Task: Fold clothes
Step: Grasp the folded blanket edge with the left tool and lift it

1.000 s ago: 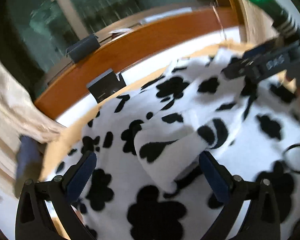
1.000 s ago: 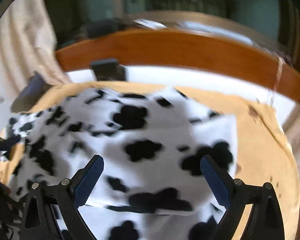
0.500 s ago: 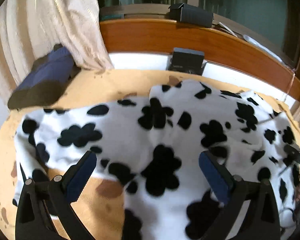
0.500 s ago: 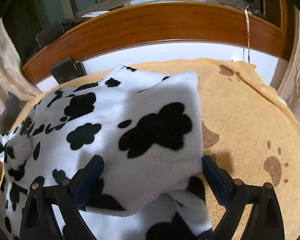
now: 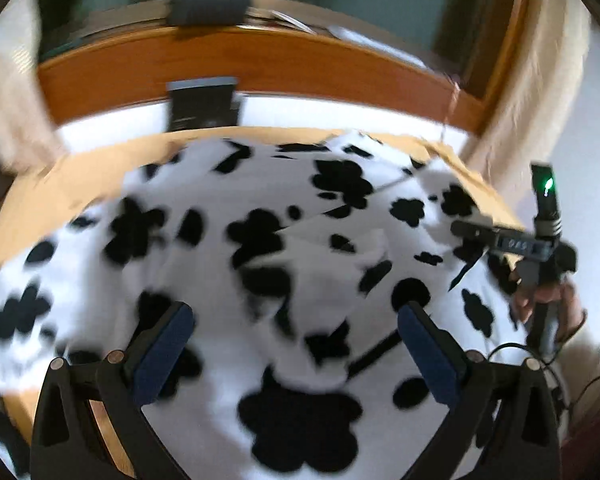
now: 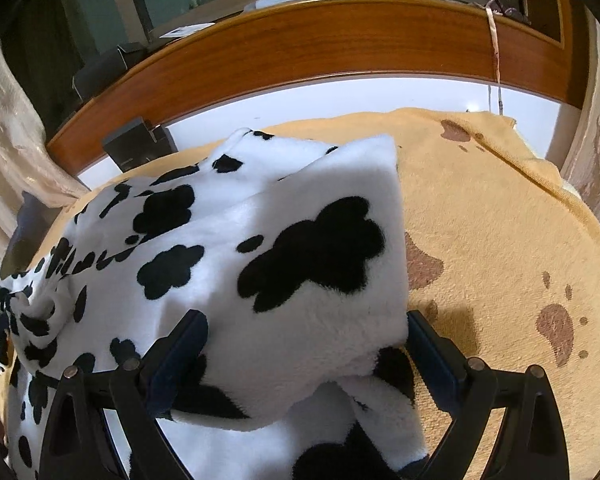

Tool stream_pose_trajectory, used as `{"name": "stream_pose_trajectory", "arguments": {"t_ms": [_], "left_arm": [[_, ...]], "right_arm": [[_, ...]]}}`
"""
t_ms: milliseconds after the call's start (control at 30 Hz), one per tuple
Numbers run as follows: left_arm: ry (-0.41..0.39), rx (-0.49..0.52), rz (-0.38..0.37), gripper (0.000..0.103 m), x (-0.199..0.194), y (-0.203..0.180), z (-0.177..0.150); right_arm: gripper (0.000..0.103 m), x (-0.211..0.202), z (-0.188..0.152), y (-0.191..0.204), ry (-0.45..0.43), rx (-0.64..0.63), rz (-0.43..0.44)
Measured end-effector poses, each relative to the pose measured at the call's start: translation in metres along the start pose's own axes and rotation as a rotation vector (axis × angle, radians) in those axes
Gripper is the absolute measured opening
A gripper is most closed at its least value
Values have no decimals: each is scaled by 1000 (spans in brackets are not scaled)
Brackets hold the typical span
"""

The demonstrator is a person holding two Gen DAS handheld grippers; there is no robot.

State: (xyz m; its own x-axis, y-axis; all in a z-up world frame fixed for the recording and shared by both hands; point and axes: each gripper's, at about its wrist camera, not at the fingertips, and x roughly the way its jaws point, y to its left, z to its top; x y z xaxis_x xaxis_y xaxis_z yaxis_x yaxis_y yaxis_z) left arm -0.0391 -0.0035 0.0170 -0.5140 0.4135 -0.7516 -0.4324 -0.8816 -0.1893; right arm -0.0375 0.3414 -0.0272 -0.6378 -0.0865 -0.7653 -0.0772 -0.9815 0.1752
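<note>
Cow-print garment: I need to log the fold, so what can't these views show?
- Left wrist view: cow-print garment smeared by motion blur; fold lines unclear.
- Right wrist view: its folded flap hides the layers beneath; the near edge is cut off by the frame.
- Garment type: cannot tell.

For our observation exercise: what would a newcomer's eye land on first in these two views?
The white fleece garment with black cow patches fills both views, spread on a tan paw-print blanket. A folded flap lies between the right gripper and its open fingers. Behind runs an orange wooden headboard.
</note>
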Motion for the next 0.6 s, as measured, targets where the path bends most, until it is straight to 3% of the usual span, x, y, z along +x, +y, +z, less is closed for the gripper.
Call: {"name": "stream_pose_trajectory", "arguments": {"t_ms": [133, 167, 200, 233, 267, 433, 500, 600], "left_arm": [[103, 93, -12, 102, 33, -16, 16], [112, 124, 3, 87, 36, -21, 15], [119, 136, 27, 51, 38, -23, 14], [129, 124, 55, 33, 39, -21, 13], [99, 70, 74, 24, 31, -13, 11], [-72, -269, 161, 20, -20, 44, -13], [-89, -392, 167, 20, -31, 67, -29], [-69, -441, 147, 20, -27, 78, -44]], "right_arm": [[99, 1, 0, -2, 6, 9, 12], [99, 1, 0, -2, 8, 12, 15], [99, 2, 0, -3, 10, 14, 18], [99, 2, 0, -3, 11, 16, 21], [99, 2, 0, -4, 13, 19, 23], [99, -3, 0, -10, -14, 51, 28], [99, -8, 0, -13, -41, 70, 49], [99, -23, 6, -20, -86, 88, 122]]}}
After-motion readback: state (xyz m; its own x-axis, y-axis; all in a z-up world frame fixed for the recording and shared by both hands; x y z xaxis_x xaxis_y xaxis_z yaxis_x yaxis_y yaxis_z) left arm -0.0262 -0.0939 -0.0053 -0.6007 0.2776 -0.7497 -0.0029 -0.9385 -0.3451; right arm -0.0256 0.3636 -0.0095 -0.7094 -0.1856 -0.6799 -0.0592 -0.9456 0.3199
